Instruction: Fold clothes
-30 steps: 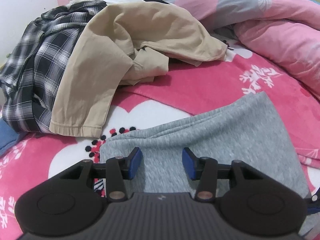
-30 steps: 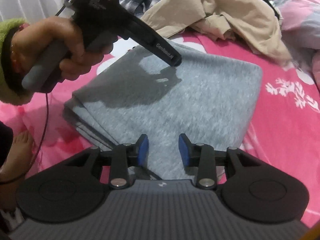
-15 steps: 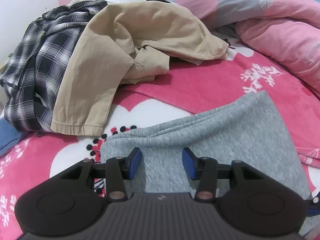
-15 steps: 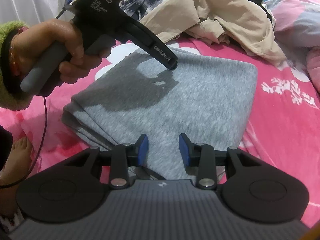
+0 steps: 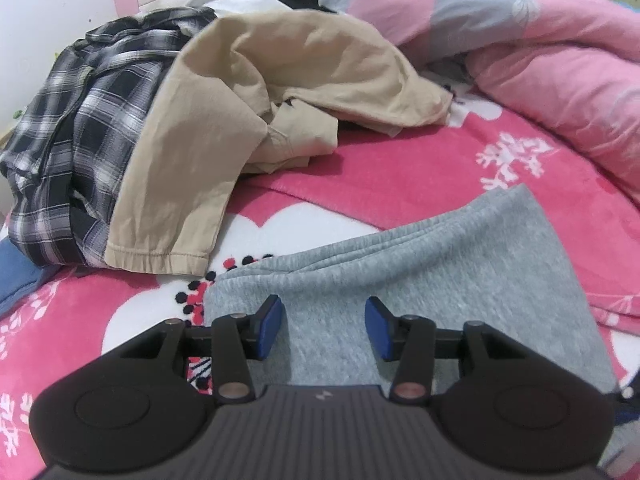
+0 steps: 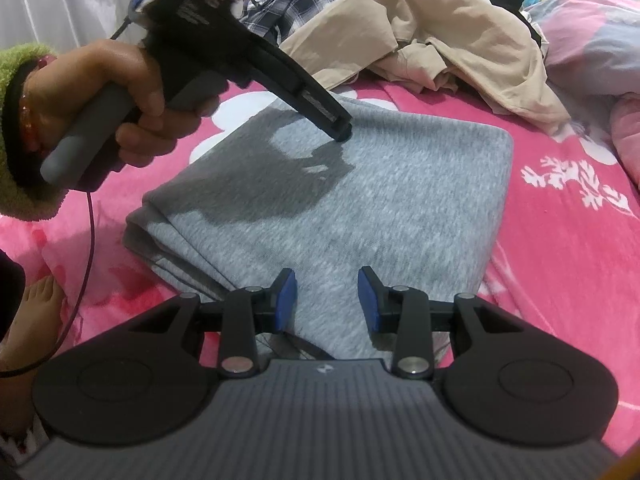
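Since the earlier frames the left gripper's tips have drawn closer to the grey garment; the clothes have not shifted.

Left wrist view: the left gripper point(image 5: 323, 327) hangs over the folded grey garment point(image 5: 440, 280) on the pink bedspread point(image 5: 400, 176), jaws apart with nothing between them. Behind lie beige trousers point(image 5: 240, 108) over a plaid shirt point(image 5: 72, 140), with a pink duvet point(image 5: 540, 60) at right.

Right wrist view: the right gripper point(image 6: 327, 298), jaws apart and empty, sits above the garment's near edge. The left hand point(image 6: 112, 120) holds its gripper with the tips at or just above the garment's far part.
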Tool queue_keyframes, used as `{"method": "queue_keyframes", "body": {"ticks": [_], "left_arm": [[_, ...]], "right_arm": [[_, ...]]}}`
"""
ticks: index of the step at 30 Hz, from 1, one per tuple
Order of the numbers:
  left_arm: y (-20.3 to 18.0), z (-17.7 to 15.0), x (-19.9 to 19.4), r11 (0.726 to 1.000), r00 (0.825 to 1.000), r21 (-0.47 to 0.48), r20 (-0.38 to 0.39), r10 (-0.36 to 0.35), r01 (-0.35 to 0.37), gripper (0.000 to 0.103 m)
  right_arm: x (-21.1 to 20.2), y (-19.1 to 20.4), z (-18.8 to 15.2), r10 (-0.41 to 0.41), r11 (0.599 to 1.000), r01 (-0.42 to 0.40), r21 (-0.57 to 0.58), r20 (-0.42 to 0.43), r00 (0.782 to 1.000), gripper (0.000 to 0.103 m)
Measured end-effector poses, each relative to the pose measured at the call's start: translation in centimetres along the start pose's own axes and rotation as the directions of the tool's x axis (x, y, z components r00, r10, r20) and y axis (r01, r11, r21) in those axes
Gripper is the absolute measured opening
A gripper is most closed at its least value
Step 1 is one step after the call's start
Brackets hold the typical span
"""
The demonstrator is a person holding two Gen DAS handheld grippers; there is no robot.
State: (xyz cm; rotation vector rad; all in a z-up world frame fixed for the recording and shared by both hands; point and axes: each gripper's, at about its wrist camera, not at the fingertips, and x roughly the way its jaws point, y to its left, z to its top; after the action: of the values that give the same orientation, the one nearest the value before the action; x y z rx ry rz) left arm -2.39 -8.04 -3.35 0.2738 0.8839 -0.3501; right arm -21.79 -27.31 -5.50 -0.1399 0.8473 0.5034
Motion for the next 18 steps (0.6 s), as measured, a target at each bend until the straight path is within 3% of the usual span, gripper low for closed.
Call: {"method": "queue_keyframes", "body": {"ticks": [7, 12, 15, 18], "left_arm": [[5.1, -2.4, -3.8, 0.986, 0.998, -0.159, 0.056, -0.039, 0.047, 0.053], [9.0, -5.4, -4.9, 0.936, 0.981, -0.292, 0.038, -0.193, 0.195, 0.053], [10.2, -7.2, -4.6, 0.894, 0.957, -0.351, 0.027, -0.287, 0.278, 0.054], [10.8, -8.5, -3.6, 0.848, 0.927, -0.394, 0.024, -0.375, 0.353, 0.054]], "right_arm": [[-0.1, 0.0, -0.2, 0.003, 1.000, -0.004, 0.008, 0.018, 1.000, 0.034], [-0.5, -0.6, 0.0, 0.035, 0.999, -0.036, 0.037, 0.028, 0.999, 0.038], [-2.3, -3.5, -0.1, 0.156, 0.966, -0.170, 0.196, 0.088, 0.984, 0.054], [-3.2, -7.9, -1.4, 0.160, 0.873, -0.223, 0.434, 0.178, 0.971, 0.059]]}}
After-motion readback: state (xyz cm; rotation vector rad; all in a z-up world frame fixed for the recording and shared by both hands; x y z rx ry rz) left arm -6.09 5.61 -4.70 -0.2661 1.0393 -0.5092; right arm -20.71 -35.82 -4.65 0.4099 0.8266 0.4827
